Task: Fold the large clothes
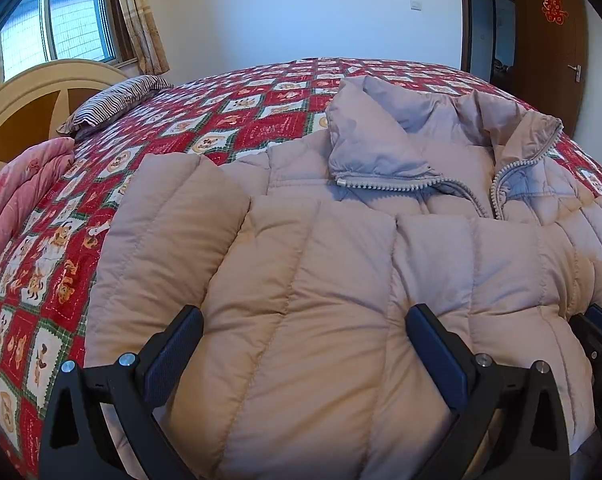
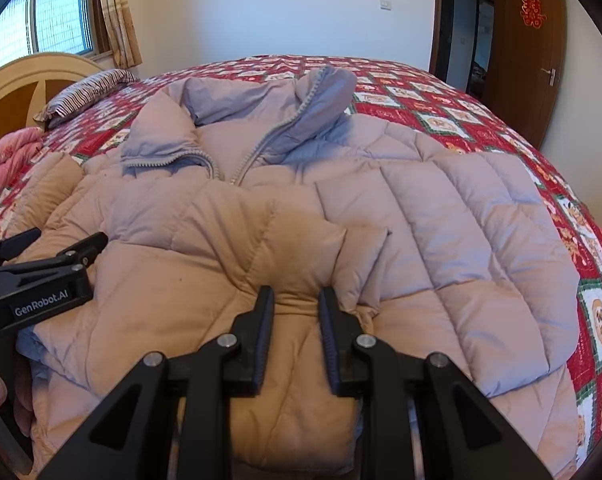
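Pinched between the narrow right gripper (image 2: 293, 300), the puffy beige quilted jacket (image 2: 341, 200) stretches ahead; the left gripper (image 1: 305, 320) stands spread, straddling it.

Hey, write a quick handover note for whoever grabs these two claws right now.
Left claw: open wide over the puffer jacket's near edge, gripping nothing.
Right claw: narrow, jacket fabric bunched between its pads; firm grip unclear.
Jacket: on the patterned quilt, collar at the far end, zip partly open.
Done: a near part lies folded over.
Left: finish the folds.
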### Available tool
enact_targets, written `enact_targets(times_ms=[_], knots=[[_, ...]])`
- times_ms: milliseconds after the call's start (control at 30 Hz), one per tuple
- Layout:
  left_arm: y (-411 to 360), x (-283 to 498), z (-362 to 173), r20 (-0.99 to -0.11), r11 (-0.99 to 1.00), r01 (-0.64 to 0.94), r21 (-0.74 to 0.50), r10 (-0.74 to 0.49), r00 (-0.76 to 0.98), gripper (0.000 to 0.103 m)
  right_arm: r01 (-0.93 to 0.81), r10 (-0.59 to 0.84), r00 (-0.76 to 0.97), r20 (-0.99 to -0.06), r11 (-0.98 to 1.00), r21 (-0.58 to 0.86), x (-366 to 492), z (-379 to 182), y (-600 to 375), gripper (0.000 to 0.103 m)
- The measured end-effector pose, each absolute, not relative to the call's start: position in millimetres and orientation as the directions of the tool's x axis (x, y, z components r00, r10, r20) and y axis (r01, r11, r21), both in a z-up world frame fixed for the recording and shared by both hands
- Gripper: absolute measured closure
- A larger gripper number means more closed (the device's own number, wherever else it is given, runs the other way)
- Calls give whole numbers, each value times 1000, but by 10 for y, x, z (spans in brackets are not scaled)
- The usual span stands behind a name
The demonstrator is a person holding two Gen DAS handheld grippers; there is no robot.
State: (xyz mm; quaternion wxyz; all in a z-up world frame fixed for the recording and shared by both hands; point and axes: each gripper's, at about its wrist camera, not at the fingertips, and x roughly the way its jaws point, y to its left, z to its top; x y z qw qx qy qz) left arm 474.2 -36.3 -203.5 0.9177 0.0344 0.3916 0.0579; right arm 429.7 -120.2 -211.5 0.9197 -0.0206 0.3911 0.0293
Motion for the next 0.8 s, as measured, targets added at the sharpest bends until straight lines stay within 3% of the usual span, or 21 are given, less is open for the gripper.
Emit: enact_targets(times_ms=[633, 800], knots=[[-323, 4757, -2068, -722, 991, -77, 113, 135, 678, 1, -65, 17, 696, -718, 997, -40, 4297, -2149, -1189, 77], [-260, 4722, -1848, -753, 994, -59, 97, 112, 649, 1, -75, 31, 690, -723, 997, -29, 4288, -2104, -1187, 75]])
